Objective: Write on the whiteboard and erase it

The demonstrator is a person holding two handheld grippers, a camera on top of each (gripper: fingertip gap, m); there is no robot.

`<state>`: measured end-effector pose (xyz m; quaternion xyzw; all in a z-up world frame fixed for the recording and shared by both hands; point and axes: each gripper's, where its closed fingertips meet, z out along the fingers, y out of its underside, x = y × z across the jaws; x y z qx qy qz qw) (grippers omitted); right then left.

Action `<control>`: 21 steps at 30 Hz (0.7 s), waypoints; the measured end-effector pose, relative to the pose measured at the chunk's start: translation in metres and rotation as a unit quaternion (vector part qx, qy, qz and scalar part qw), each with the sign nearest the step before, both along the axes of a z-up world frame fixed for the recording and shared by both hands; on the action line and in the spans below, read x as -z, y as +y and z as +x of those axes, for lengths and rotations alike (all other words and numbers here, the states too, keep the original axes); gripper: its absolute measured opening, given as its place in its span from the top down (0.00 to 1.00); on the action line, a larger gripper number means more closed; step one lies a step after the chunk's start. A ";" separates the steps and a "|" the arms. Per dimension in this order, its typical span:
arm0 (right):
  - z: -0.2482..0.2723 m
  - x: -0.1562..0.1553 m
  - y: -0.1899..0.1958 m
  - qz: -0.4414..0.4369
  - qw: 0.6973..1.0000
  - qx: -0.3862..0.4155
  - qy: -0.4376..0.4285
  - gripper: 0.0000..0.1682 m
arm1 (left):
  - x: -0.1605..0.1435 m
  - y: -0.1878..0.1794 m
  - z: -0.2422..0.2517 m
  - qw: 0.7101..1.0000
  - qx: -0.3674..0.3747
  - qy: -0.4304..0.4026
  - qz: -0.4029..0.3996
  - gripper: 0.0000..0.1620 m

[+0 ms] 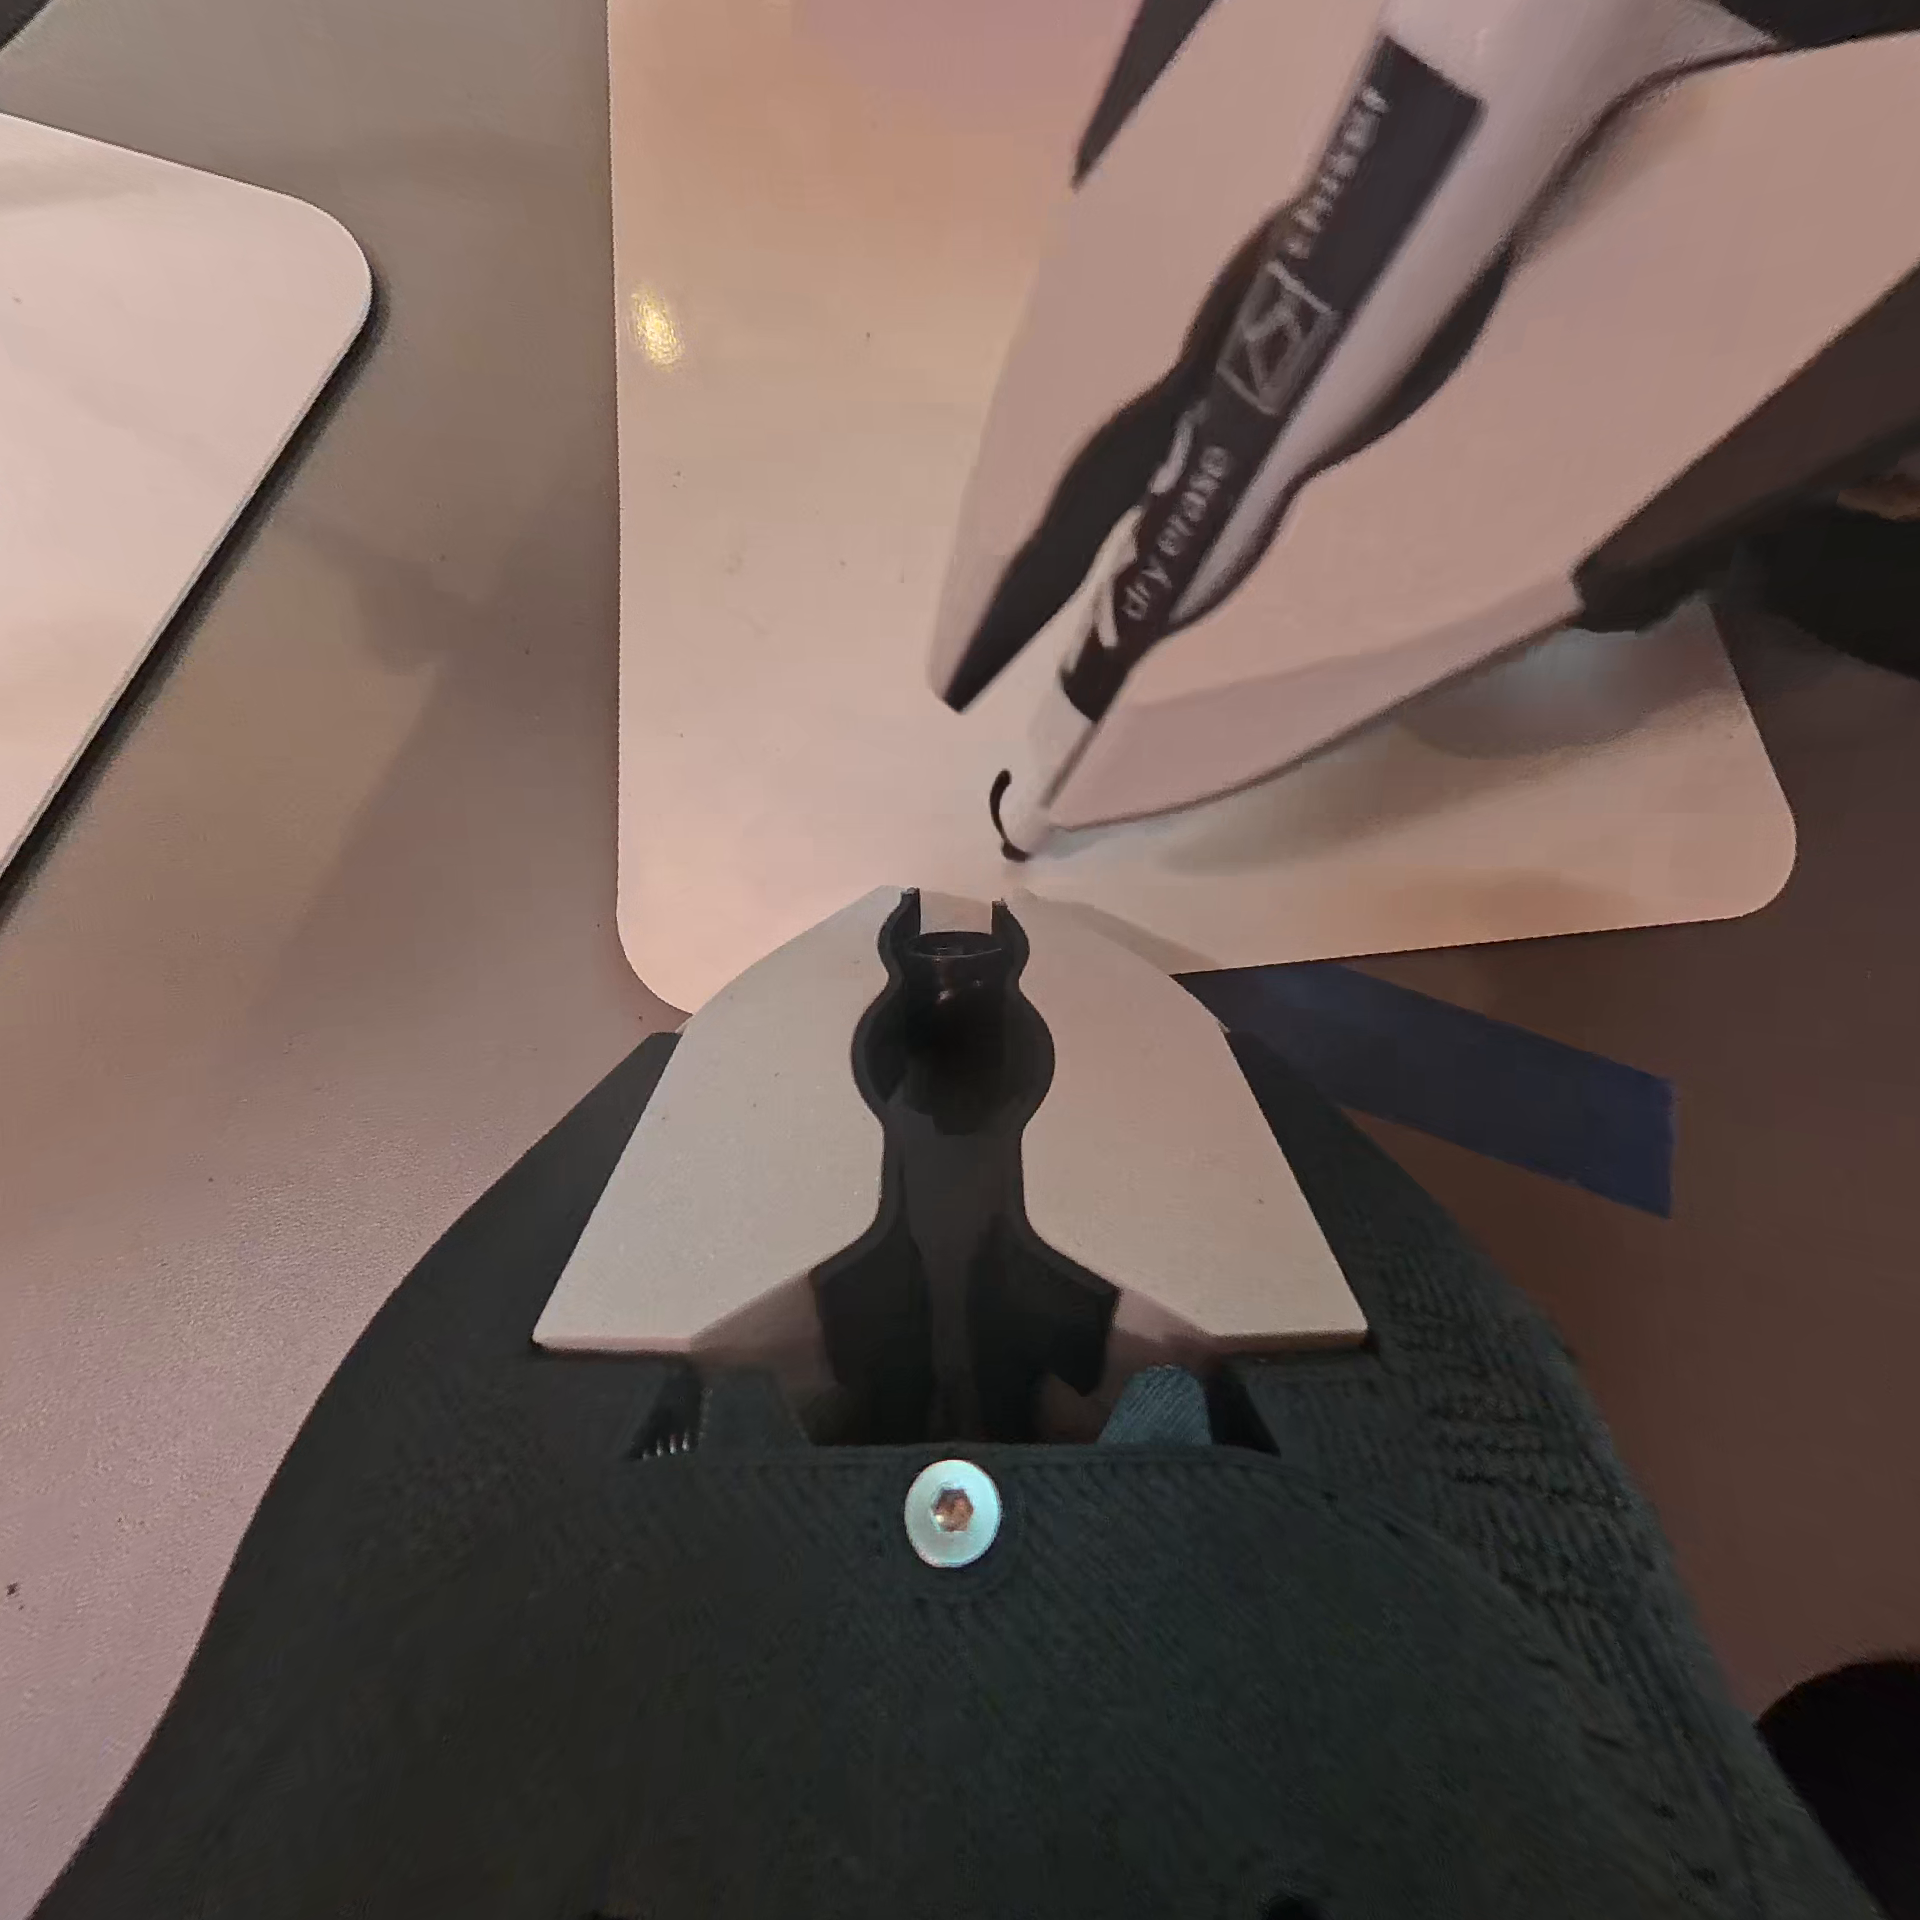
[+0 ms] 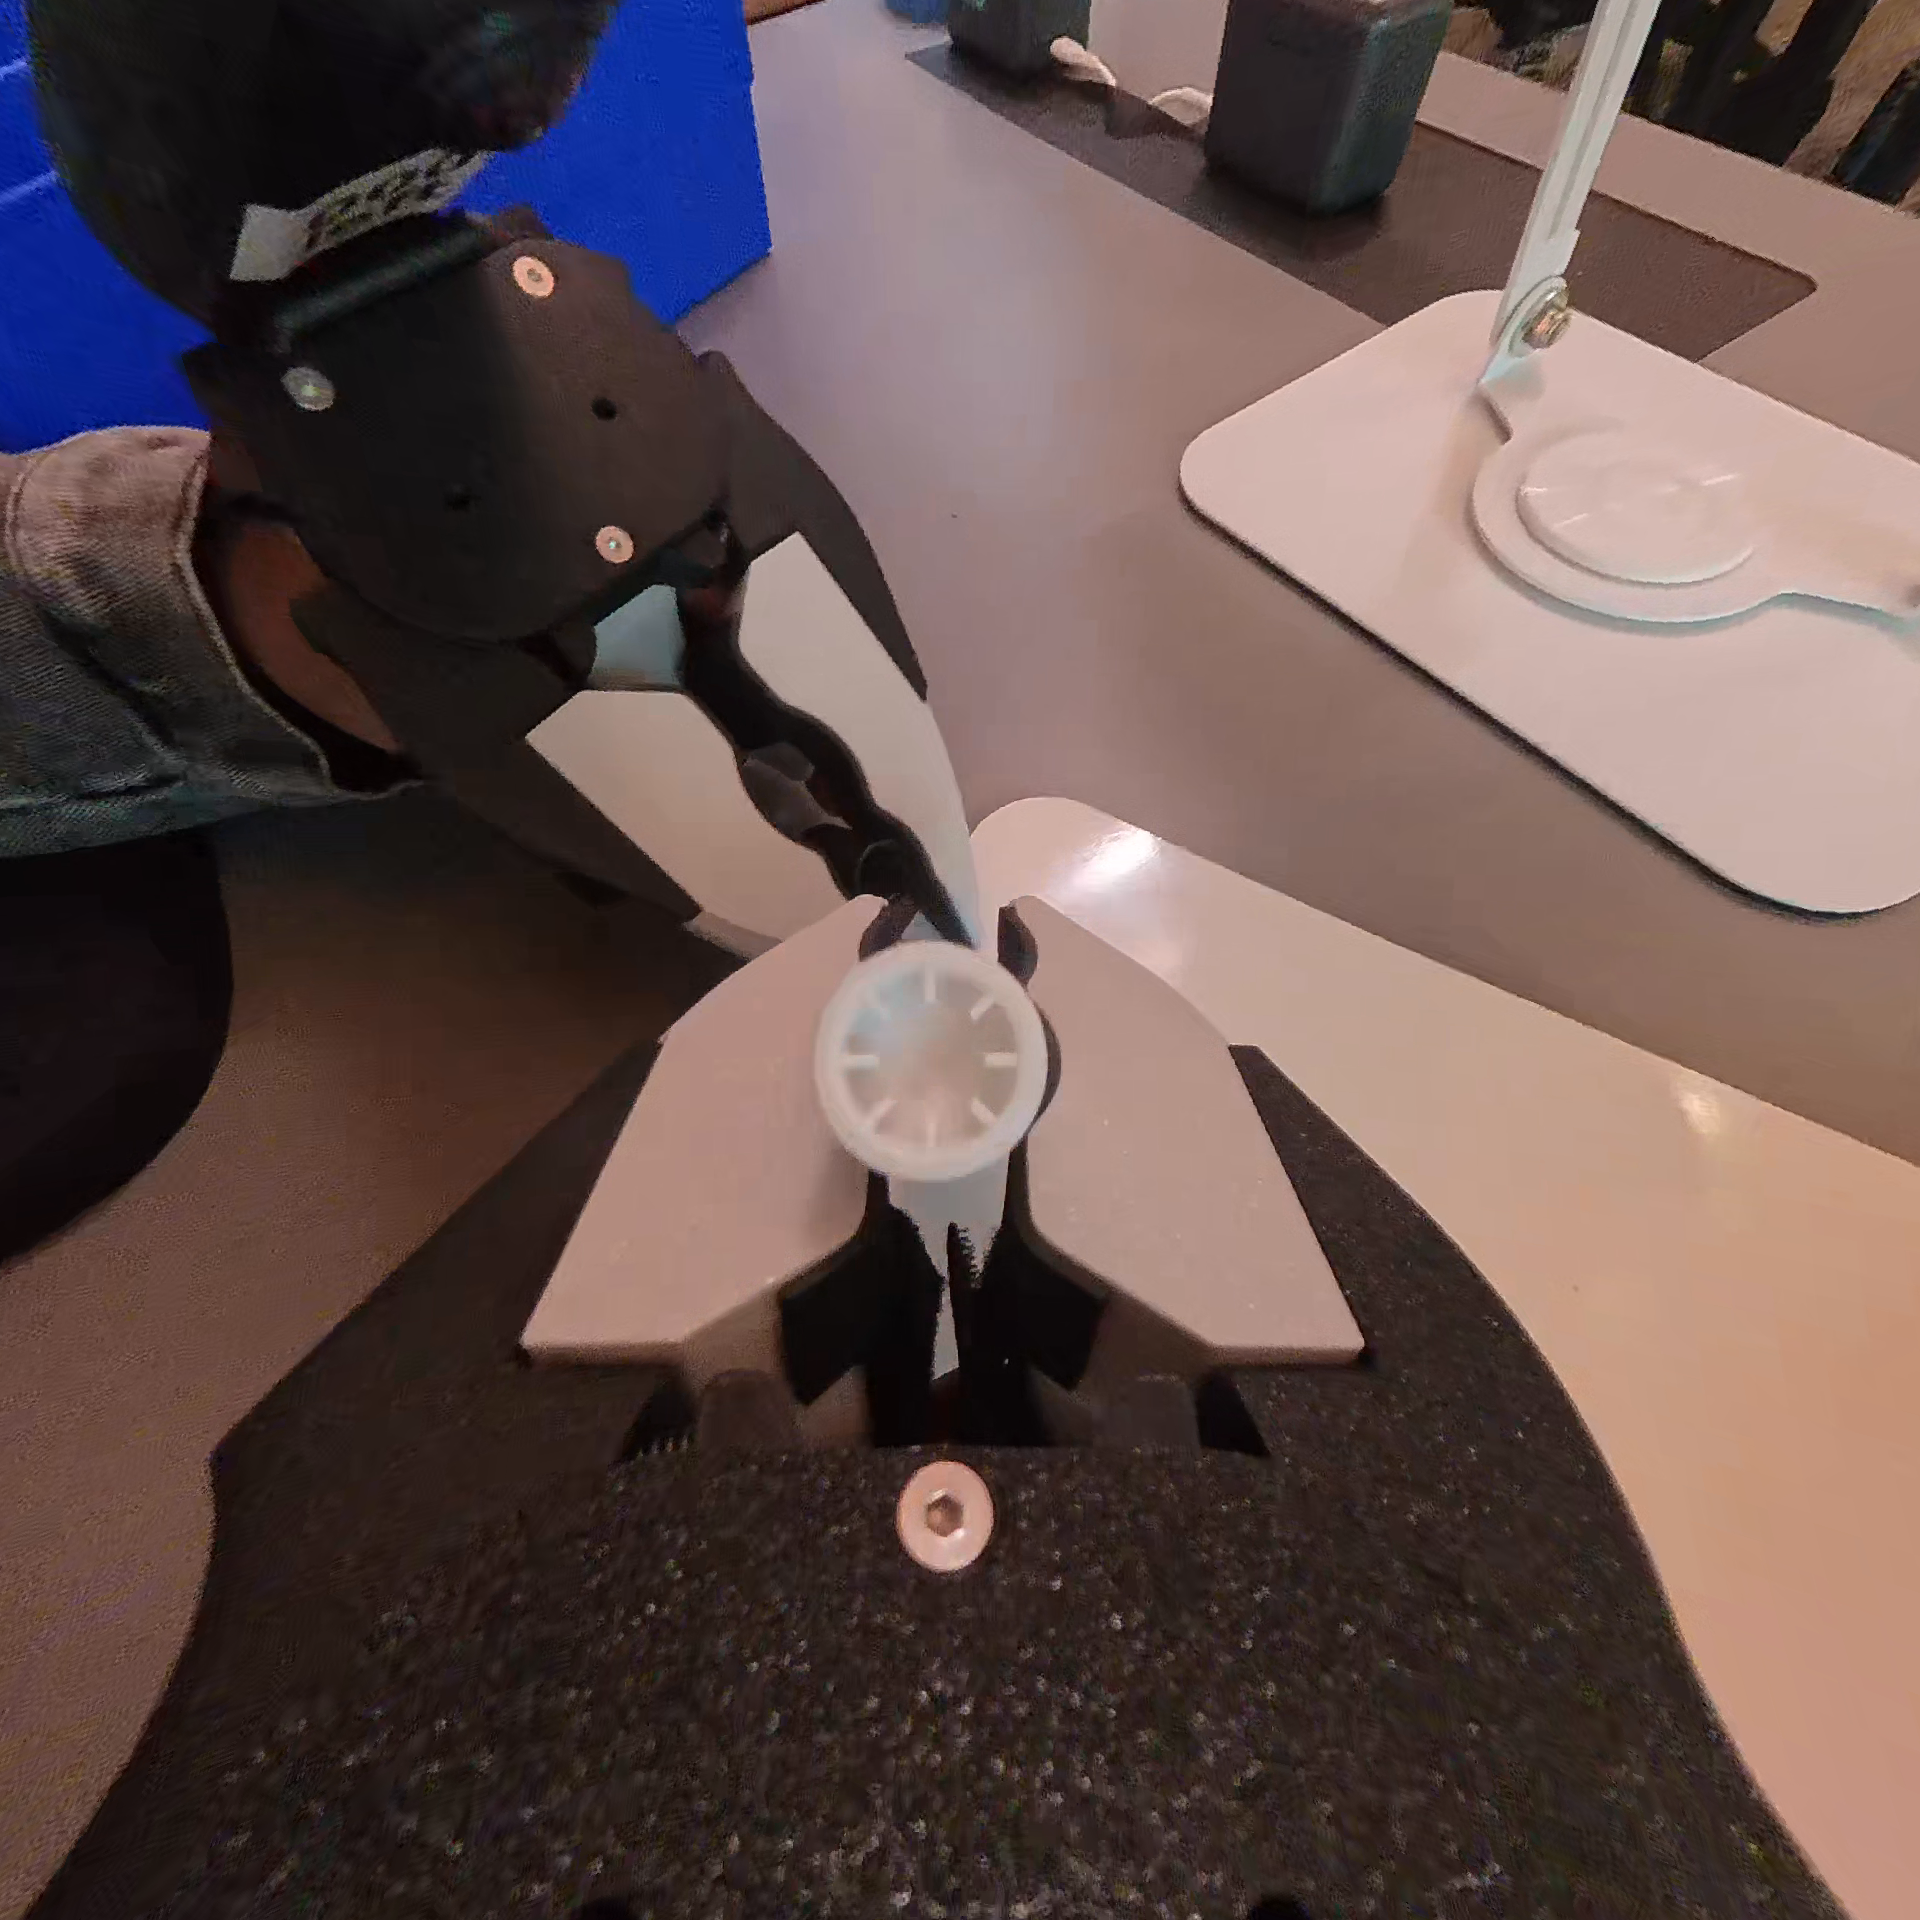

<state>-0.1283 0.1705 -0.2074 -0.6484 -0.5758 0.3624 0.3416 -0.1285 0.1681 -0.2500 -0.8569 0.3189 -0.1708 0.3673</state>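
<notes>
Clamping the marker [image 1: 1262,416], right hand-held gripper [image 2: 940,920] inks the whiteboard [image 1: 831,520] — left hand-held gripper [image 1: 956,899] grips its cap [image 1: 951,961].

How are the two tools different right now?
The left tool grips a small black cap; the right tool grips a long white marker. The right tool presses its marker tip on the whiteboard, beside a little black stroke; the left tool sits at the board's near edge. Both are shut on something.
</notes>
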 end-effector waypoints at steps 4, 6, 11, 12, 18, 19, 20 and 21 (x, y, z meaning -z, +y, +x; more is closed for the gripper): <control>0.020 0.002 -0.011 -0.003 1.000 -0.001 -0.023 0.89 | 0.000 0.000 0.000 1.000 0.000 -0.001 0.000 0.92; 0.026 0.002 -0.005 0.005 0.999 0.006 -0.031 0.89 | 0.000 0.000 0.000 1.000 0.000 -0.001 0.000 0.91; 0.016 0.001 0.015 0.024 0.999 0.017 -0.024 0.89 | 0.000 0.000 0.000 1.000 0.002 0.000 0.001 0.92; 0.013 0.001 0.016 0.023 0.999 0.015 -0.020 0.89 | 0.000 0.000 0.000 1.000 0.002 0.000 0.001 0.91; 0.011 -0.010 0.019 0.024 0.999 0.024 0.007 0.89 | 0.000 0.000 0.000 1.000 0.003 -0.001 0.000 0.91; 0.014 -0.012 0.025 0.026 0.999 0.033 0.009 0.89 | 0.000 0.000 0.000 1.000 0.003 -0.002 0.000 0.91; 0.016 -0.012 0.029 0.028 0.999 0.039 0.007 0.89 | 0.000 0.000 0.000 1.000 0.003 -0.002 0.000 0.91; 0.018 -0.012 0.032 0.030 0.999 0.041 0.004 0.89 | 0.000 0.000 0.000 1.000 0.003 -0.001 0.000 0.91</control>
